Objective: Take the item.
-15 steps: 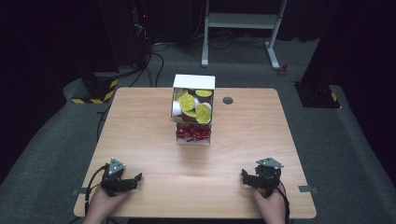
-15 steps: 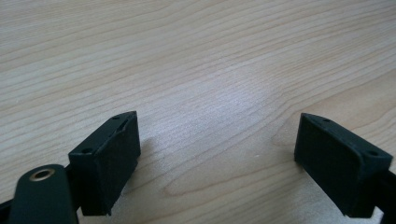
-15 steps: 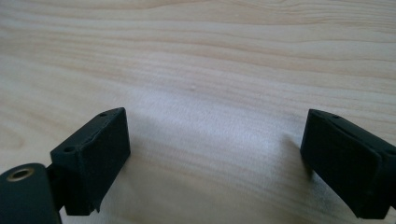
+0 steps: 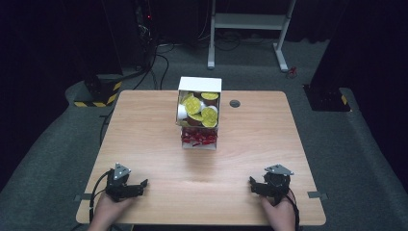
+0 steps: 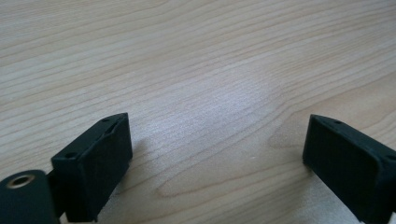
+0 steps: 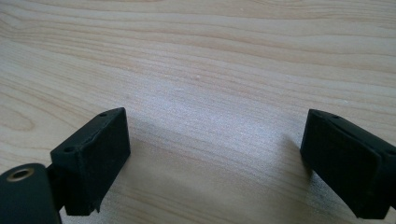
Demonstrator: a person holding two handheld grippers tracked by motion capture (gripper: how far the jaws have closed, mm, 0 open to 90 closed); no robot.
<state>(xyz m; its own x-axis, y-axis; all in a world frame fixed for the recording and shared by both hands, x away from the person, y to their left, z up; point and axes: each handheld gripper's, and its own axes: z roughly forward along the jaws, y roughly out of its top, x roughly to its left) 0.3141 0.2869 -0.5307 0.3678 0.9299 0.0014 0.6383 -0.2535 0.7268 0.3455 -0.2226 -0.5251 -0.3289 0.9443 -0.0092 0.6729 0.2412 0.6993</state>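
Observation:
A white box [image 4: 199, 84] stands at the table's far middle, its open front showing several round capsules with yellow-green lids [image 4: 210, 114] and a lower section of small red packets [image 4: 197, 139]. My left gripper [image 4: 137, 186] rests open on the wood near the front left edge, held by a hand. My right gripper [image 4: 255, 185] rests open near the front right edge, in the other hand. Between the wide-apart jaws of the left gripper [image 5: 217, 154] lies bare wood, and the right gripper [image 6: 215, 154] likewise has nothing between its jaws.
The wooden table [image 4: 144, 134] has a round grey cable hole [image 4: 235, 103] right of the box. Beyond the table stand a white metal frame [image 4: 250, 21], dark equipment with cables [image 4: 144, 29] and yellow-black striped bases [image 4: 103, 94] on grey carpet.

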